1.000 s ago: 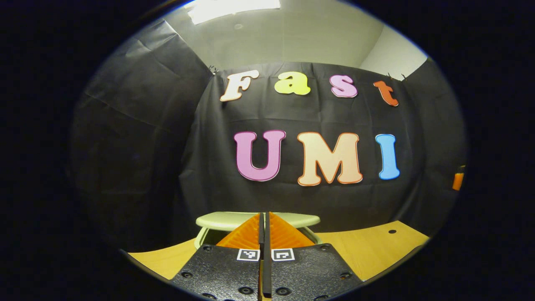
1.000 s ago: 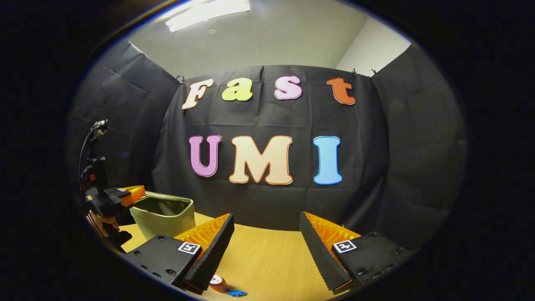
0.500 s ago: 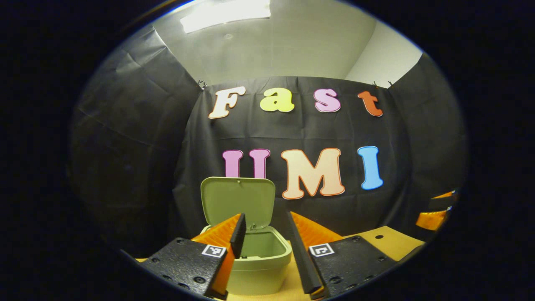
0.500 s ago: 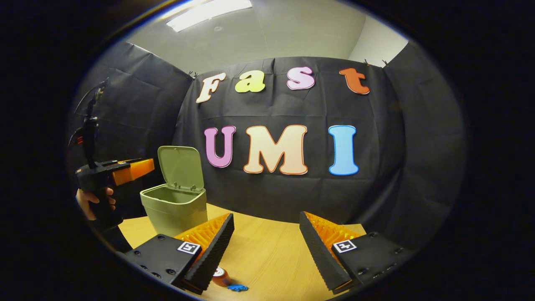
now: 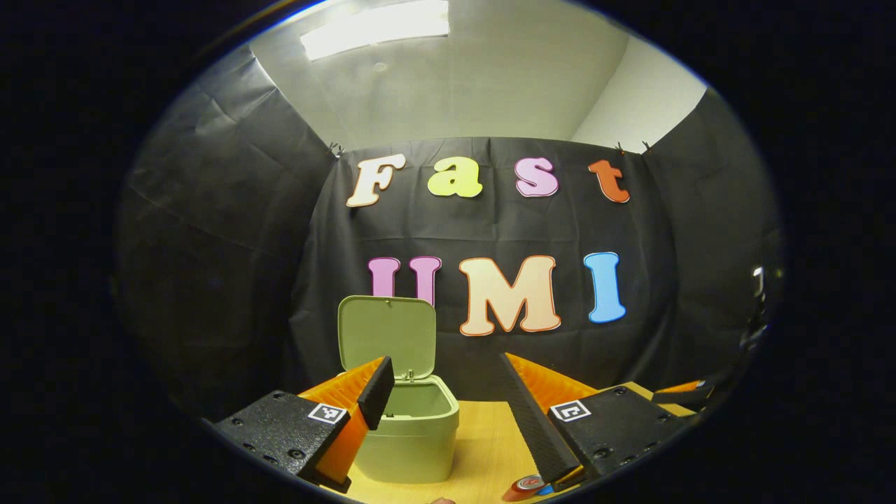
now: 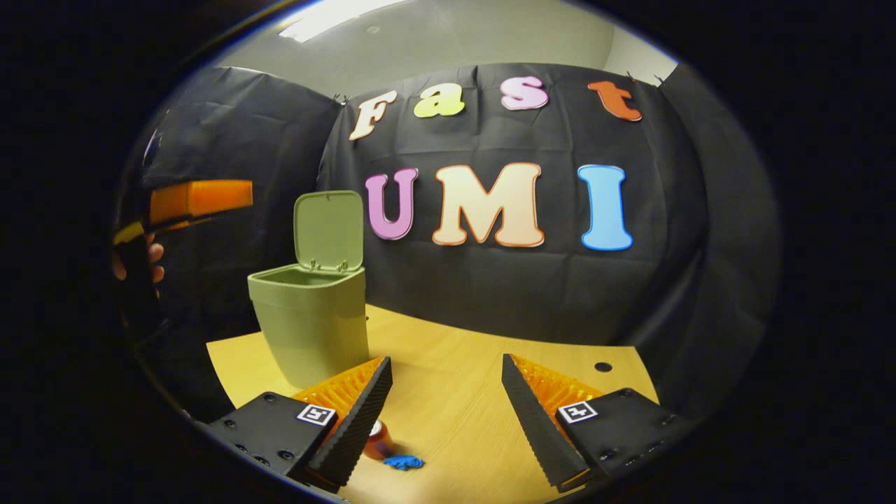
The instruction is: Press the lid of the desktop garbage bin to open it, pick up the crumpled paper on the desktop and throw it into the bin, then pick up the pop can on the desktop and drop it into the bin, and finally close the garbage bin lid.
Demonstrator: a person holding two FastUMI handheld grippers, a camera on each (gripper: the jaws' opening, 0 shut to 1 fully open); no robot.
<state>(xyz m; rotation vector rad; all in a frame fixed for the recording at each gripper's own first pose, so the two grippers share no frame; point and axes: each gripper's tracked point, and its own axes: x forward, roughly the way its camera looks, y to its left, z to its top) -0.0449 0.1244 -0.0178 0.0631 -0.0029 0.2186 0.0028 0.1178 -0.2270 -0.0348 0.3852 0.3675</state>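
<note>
Open-lidded bin, can and paper on wooden surface (image 6: 448, 392).
Left gripper (image 5: 448, 399): fingers apart, empty, bin (image 5: 413, 434) standing between and beyond them. Right gripper (image 6: 448, 402): fingers apart, empty; pop can (image 6: 379, 441) just beside left finger, blue crumpled paper (image 6: 403, 462) near it, low between fingers.

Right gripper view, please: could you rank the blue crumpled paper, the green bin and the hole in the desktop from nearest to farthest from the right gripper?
From the right gripper:
1. Blue crumpled paper, low on the desktop, just left of the gap between the fingers.
2. Green bin, lid up, farther back on the left.
3. Hole in the desktop, right; too close to the bin to rank firmly.
</note>
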